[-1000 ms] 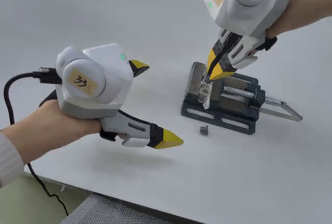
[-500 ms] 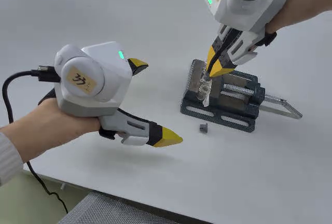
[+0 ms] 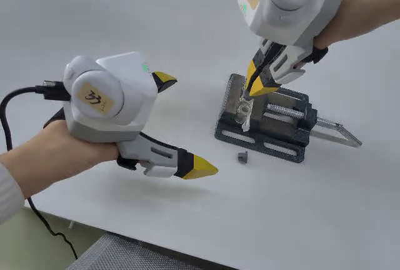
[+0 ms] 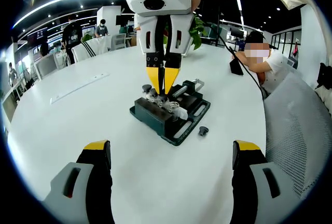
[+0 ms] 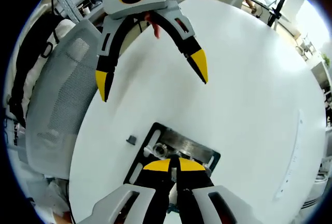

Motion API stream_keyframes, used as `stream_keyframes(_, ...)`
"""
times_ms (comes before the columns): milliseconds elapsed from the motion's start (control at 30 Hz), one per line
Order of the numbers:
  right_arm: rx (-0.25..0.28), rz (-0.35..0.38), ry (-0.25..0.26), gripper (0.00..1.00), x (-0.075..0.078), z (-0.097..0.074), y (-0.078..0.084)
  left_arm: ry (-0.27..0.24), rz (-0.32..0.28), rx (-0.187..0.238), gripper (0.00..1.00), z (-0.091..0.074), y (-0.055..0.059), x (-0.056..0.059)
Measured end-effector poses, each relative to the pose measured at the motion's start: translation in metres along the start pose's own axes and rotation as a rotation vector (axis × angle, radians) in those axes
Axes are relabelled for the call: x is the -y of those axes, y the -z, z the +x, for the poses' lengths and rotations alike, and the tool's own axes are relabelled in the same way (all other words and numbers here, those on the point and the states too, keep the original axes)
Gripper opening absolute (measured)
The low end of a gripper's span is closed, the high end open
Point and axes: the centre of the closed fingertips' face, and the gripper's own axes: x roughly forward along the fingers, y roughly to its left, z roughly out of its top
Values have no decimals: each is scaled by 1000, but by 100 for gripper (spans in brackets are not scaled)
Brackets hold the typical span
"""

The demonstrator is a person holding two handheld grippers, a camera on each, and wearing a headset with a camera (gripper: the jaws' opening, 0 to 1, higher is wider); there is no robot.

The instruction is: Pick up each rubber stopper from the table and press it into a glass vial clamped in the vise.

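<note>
Glass vial [image 3: 244, 112] is what I'm working on, so I'll place everything round it, big to small. My white table [image 3: 125, 20] runs beneath both claws. On it, directly below the right claw [image 3: 257, 89], stands the dark vise [image 3: 284, 129], gripping the vial upright. I have the left claw [image 3: 184, 125] hanging spread wide and empty, well apart from the vise on its near side. The right claw's jaws are pinched together, with no gap I can see and nothing visible between them, and the tips are just above the vial's mouth. Against a second ago it has barely moved, only a slight sideways shift, and it is still over that same vial. I judge the press on this one is finishing or just finished, though I cannot tell whether a stopper is seated. One small grey rubber stopper [image 3: 243, 156] lies loose on the table, just beside the vise's near edge, between my two claws and nearer the right. That one looks to be next.
</note>
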Motion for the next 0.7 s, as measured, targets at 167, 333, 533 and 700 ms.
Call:
stream_keyframes(167, -8, 7, 14, 0, 0, 2, 1, -2, -5, 7, 97, 1, -2, 1)
stream_keyframes(333, 6, 19, 28, 0, 2, 2, 2, -7, -9, 12, 97, 0, -4, 0)
stream_keyframes(533, 120, 92, 47, 0, -2, 1, 1, -17, -19, 19, 97, -3, -5, -2)
stream_keyframes(700, 120, 99, 56, 0, 0, 2, 1, -16, -14, 16, 97, -4, -2, -4)
